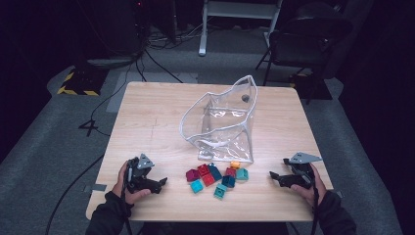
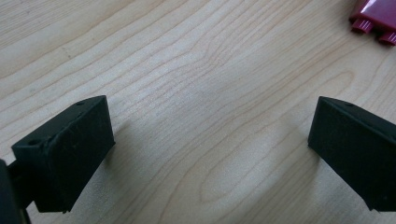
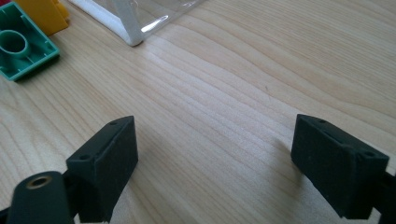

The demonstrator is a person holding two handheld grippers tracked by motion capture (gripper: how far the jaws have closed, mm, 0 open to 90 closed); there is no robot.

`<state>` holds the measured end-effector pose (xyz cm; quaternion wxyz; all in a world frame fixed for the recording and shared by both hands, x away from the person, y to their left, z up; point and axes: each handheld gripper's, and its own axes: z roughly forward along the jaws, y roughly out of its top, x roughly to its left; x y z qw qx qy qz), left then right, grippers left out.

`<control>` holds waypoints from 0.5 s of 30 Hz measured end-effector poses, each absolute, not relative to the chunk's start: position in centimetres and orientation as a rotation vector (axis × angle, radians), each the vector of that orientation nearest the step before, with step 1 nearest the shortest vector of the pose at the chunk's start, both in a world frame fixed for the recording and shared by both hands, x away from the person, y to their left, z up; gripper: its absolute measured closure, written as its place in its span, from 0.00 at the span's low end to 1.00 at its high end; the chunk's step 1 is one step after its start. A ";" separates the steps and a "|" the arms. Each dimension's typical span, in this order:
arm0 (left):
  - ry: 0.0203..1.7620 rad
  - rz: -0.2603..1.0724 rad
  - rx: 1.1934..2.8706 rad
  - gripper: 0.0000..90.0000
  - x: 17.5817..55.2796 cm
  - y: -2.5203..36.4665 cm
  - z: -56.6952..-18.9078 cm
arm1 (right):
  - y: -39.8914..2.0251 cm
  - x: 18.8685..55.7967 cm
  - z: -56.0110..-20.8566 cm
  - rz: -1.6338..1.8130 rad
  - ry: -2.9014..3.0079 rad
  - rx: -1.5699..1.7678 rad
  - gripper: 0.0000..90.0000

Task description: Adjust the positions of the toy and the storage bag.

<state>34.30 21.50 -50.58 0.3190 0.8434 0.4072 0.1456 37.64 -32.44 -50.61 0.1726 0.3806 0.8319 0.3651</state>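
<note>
Blocks [image 1: 217,177] lie in a loose cluster of red, teal, blue and orange near the person's edge of the counter [image 1: 147,117], just in front of a clear plastic bag [image 1: 222,125] that stands with its mouth gaping upward, likely propped open so pieces can be dropped in from above. Left tongs [image 1: 161,182] rest low over the wood to the left of the cluster, jaws spread wide with nothing but bare grain between them; in the left gripper view a red block [image 2: 376,16] sits beyond them at the upper right. Right tongs [image 1: 274,177] mirror this on the other side, equally wide and empty, with a green block [image 3: 21,49] and the bag's white-edged corner [image 3: 123,28] ahead. Both seem parked flanking the pile, ready to reach inward.
</note>
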 end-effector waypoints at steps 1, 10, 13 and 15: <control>1.070 0.383 2.219 0.00 34.3 21.5 -50.6 | -32.4 37.6 -50.6 1.036 2.361 1.080 0.17; 1.097 0.396 2.206 0.01 34.0 21.3 -50.6 | -32.5 37.6 -50.5 1.028 2.371 1.067 0.17; 1.109 0.398 2.201 0.01 33.9 21.1 -50.6 | -32.2 37.6 -50.3 1.017 2.362 1.039 0.26; 1.110 0.399 2.200 0.01 33.9 21.1 -50.6 | -32.0 37.7 -50.1 1.023 2.356 1.026 0.27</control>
